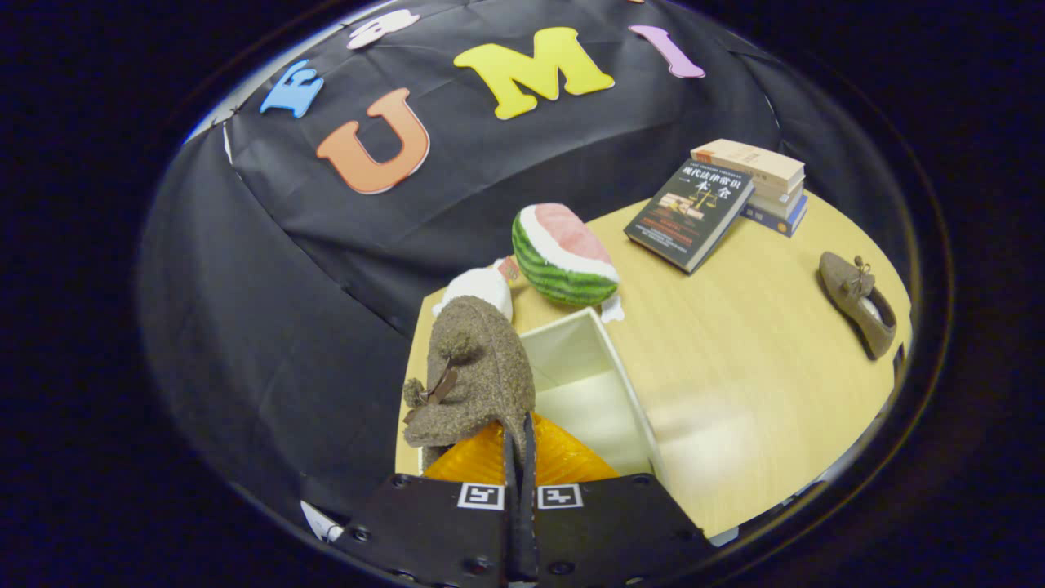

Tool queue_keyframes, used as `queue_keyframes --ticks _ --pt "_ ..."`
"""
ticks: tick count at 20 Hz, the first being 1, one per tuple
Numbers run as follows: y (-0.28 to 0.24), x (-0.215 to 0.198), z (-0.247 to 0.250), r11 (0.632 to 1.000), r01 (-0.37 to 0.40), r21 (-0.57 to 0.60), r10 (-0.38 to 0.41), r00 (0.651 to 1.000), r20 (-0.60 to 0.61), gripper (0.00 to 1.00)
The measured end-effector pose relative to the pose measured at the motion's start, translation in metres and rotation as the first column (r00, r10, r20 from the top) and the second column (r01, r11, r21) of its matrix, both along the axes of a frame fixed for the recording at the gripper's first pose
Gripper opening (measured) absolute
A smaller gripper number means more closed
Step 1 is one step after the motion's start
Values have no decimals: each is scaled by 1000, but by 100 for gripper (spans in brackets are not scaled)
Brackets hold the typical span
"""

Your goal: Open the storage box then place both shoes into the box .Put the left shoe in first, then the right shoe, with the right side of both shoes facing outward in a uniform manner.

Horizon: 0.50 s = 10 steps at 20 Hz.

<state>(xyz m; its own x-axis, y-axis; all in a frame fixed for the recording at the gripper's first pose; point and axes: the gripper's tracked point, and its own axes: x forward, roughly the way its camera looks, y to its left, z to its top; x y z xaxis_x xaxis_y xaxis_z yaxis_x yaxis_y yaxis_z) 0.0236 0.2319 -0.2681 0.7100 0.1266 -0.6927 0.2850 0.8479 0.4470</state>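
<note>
Two shoes are in play, and your gripper has its fingers pressed together on the edge of the first: a brown, fuzzy felt slipper-style shoe with a small dark bow, which hangs toe-up just ahead of the fingers. You hold it over the near left corner of the round light wooden table, above the left wall of the open white storage box, whose pale interior lies bare just right of the shoe. An orange ribbed surface shows directly beneath the shoe, against the fingers; you cannot tell from here what it belongs to. The second brown felt shoe with a bow lies on its own near the right edge of the table, well apart from the box. Beyond the box, toward the far edge, sits a plush watermelon slice with green striped rind and pink flesh, with a white rounded object beside it on the left. At the far right corner, a dark-covered book leans against a short stack of books.
</note>
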Motion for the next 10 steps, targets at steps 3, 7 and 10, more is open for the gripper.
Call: queue_keyframes --ticks 3,7,10 --pt "18 -2 -23 1000 8 1 -8 999 -33 0" --pt "32 7 -45 1000 7 7 -7 998 -57 0" --pt "42 7 -60 1000 -10 6 10 995 -96 5"
